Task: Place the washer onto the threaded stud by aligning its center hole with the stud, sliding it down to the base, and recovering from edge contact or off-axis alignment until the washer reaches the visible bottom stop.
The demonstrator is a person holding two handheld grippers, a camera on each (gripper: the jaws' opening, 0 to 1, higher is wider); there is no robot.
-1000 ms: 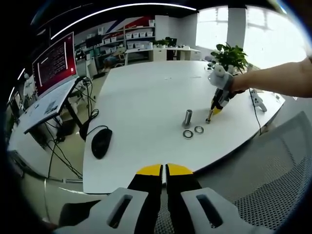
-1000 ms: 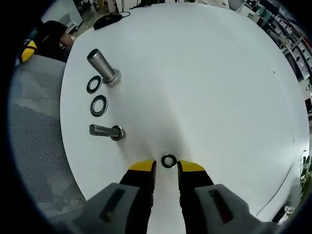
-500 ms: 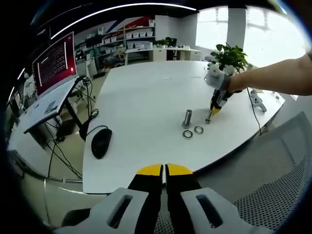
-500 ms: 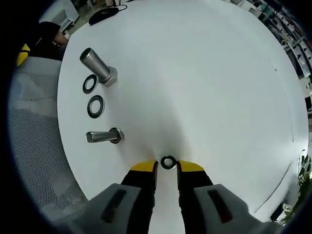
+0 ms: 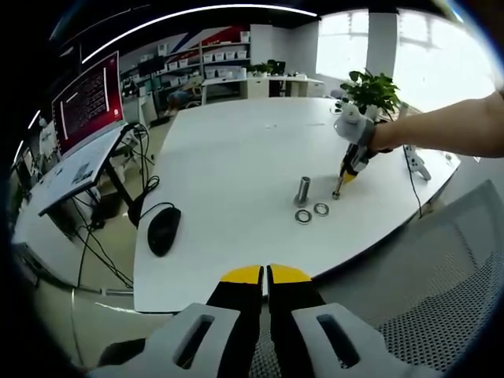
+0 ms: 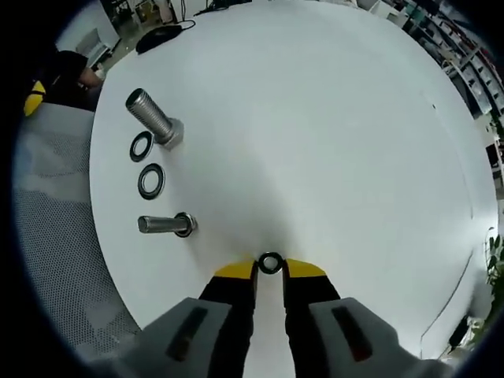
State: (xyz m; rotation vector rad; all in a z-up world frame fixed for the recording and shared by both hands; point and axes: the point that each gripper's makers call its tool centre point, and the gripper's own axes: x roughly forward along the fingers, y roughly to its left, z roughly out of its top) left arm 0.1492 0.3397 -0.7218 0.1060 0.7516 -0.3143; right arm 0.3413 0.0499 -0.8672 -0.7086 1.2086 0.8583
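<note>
The small dark metal washer lies on the round white counter, seemingly pinched between the yellow tips of the right tongs. The left tongs sit pressed together, holding nothing, off the counter edge.

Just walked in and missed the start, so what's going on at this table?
A person is working with a hand-held gripper in each hand at a white table. The right hand-held gripper is down at the tabletop with its yellow tips on either side of a small washer. An upright threaded stud, two more washers and a stud lying on its side sit off to the left. The left hand-held gripper is shut, held off the table edge, holding nothing.
</note>
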